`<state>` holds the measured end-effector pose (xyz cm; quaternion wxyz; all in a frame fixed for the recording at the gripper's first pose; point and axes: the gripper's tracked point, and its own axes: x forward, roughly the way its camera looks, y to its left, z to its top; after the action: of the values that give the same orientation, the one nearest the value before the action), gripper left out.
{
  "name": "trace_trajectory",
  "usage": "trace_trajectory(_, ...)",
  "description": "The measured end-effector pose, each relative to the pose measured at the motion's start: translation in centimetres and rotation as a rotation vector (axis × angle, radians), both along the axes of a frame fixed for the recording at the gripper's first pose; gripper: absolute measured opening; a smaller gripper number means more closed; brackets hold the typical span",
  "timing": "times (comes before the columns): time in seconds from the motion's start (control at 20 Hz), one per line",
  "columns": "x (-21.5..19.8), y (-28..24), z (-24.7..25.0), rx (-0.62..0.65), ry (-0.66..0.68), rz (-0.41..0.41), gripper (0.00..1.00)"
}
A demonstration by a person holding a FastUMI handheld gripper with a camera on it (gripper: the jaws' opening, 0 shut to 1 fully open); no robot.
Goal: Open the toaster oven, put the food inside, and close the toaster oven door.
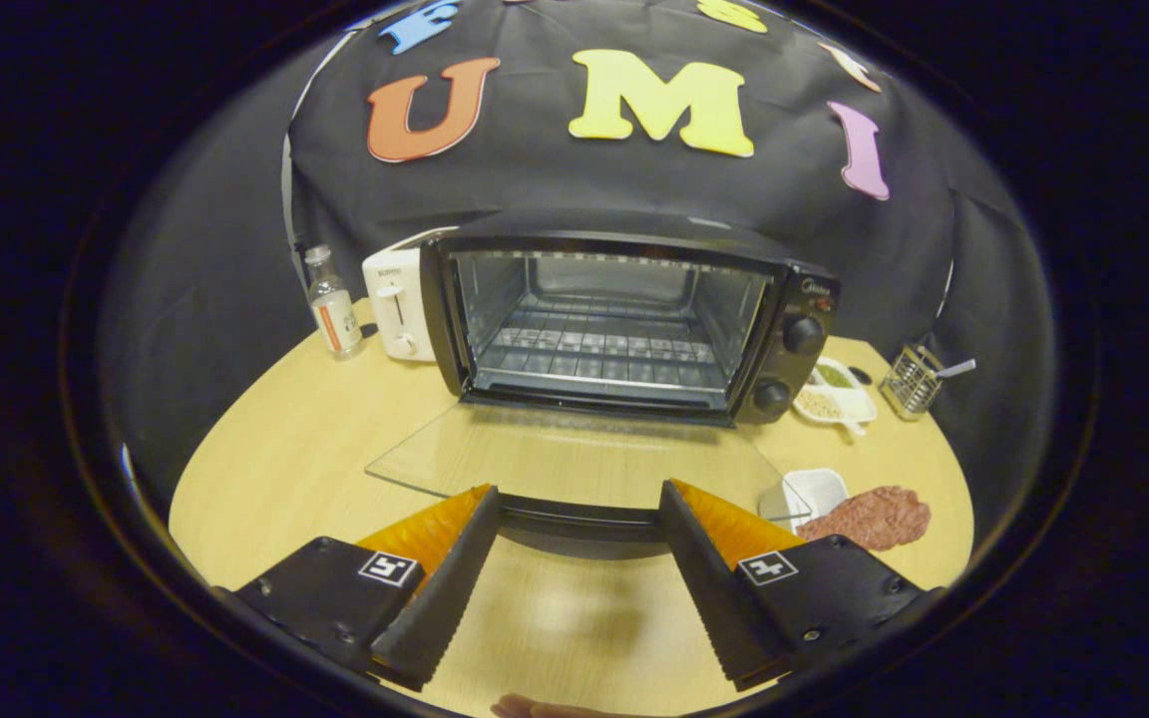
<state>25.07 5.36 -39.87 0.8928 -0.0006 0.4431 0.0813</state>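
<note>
On the table ahead: your scene, biggest first.
Table: round, pale wood.
Toaster oven: wide open, rack bare, at the far side.
Glass door: folded flat, its handle spanning between your fingers.
Gripper: you've got the fingers spread wide, gripping nothing.
Food: reddish meat patty, just beyond your right finger, beside a white dish.

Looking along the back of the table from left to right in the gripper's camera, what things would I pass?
Clear bottle → white toaster → toaster oven, door open → divided dish → wire basket. The open gripper sits nearer, fingers either side of the door handle.
</note>
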Motion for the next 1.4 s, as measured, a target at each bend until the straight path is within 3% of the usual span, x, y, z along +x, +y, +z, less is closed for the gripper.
trace_trajectory(0.2,-1.1,0.0,-3.8,0.021,0.116,0.020,1.00)
trace_trajectory(0.45,0.0,-0.8,-3.4,0.032,0.067,0.001,1.00)
trace_trajectory(0.7,-0.9,-3.1,0.3,0.073,0.069,0.000,1.00)
trace_trajectory(1.15,-1.7,-13.1,6.7,0.123,0.081,0.001,0.99)
trace_trajectory(1.4,-1.7,-20.3,6.7,0.166,0.116,-0.062,0.97)
